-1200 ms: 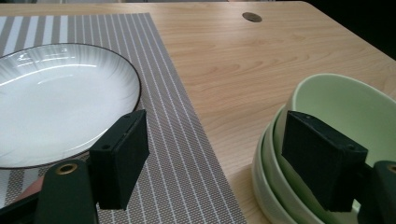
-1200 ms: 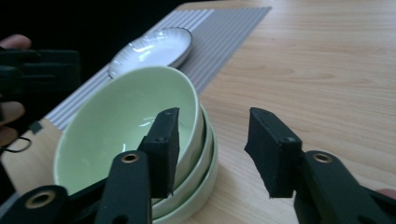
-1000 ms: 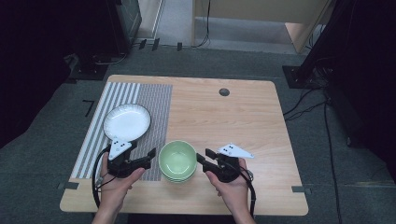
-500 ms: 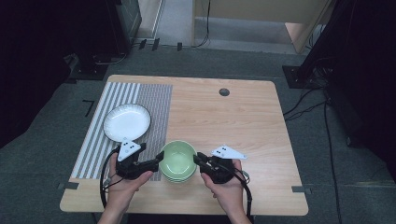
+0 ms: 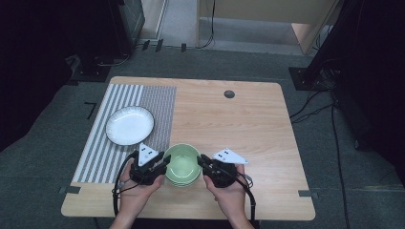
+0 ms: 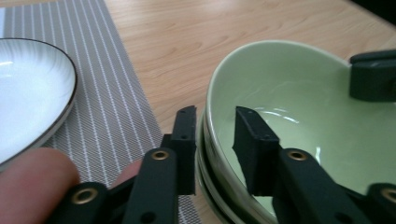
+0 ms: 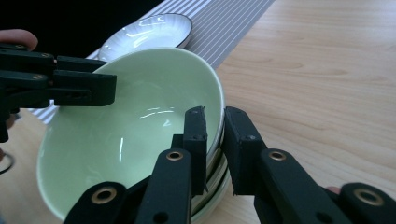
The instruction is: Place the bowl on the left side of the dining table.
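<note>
Nearest to me, at the front edge of the counter (image 5: 267, 138), both hands have a gripper on the stack of green bowls (image 5: 182, 163). My left gripper (image 6: 217, 135) straddles the near rim of the top bowl, one jaw outside the wall and one inside; its jaws have just been closing around that rim, and in the left gripper view a thin gap remains beside the inner jaw, so I cannot tell whether the pads press yet. My right gripper (image 7: 215, 133) sits on the opposite rim, and in the right gripper view its two jaws look clenched on the thin wall of the top bowl; they too have just been closing, with the rim between them.

The stack rests on bare wood just to the right of the striped mat (image 5: 119, 143), with at least two more bowls nested under the top one.

I judge the step in hand to be securing a two-sided pinch on the top bowl, before any lift. The next move calls for raising both hands together and level, so the bowl separates cleanly from the ones beneath rather than dragging them or tilting out of one pinch.

Farther back on the mat lies the white plate (image 5: 129, 125), well apart from the bowls. Beyond it, the wood has a small dark round spot (image 5: 229, 94) near the far edge.
</note>
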Demonstrator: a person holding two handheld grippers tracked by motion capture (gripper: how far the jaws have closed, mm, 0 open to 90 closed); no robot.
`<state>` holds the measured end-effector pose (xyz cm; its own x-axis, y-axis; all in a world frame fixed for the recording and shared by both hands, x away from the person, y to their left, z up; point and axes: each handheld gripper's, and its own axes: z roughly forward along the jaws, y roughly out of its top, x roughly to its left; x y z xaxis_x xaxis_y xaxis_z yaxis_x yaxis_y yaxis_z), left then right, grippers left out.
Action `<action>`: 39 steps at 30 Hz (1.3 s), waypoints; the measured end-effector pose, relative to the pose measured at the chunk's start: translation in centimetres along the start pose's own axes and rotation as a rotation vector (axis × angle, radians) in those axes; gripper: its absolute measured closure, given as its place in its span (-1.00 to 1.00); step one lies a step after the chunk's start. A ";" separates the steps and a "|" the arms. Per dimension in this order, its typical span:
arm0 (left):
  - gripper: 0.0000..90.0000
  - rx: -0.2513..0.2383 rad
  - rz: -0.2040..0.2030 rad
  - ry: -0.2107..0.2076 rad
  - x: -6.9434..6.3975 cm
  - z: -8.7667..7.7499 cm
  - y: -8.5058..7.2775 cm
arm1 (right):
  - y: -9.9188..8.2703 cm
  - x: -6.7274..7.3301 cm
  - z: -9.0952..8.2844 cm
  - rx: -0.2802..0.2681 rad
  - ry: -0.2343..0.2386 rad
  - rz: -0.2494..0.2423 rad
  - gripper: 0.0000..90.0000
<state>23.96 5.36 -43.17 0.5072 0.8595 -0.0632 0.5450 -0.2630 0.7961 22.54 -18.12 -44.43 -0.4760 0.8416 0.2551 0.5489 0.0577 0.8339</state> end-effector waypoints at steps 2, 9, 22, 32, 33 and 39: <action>0.67 0.018 0.006 0.007 -0.2 0.3 0.2 | 0.1 0.2 0.1 0.000 -0.018 -0.018 0.82; 0.79 0.015 0.012 0.029 -0.3 0.6 0.6 | 0.5 0.1 0.5 0.031 -0.018 -0.022 0.81; 0.87 -0.061 0.036 0.028 -0.5 0.6 0.5 | 0.9 0.7 1.8 0.071 -0.072 -0.066 0.87; 0.88 -0.086 0.033 -0.006 -0.2 0.2 0.6 | 1.5 1.4 1.2 -0.006 -0.127 -0.178 0.95; 0.88 -0.085 0.029 -0.010 -0.2 0.3 0.6 | 1.5 1.5 1.1 -0.012 -0.134 -0.196 0.95; 0.73 -0.065 0.002 -0.036 -0.1 0.6 0.7 | 1.2 2.0 0.9 -0.051 -0.164 -0.252 0.95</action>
<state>24.66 4.79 -42.98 0.5322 0.8426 -0.0822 0.5002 -0.2346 0.8335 22.86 -15.89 -43.31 -0.4731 0.8800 -0.0416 0.3907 0.2519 0.8854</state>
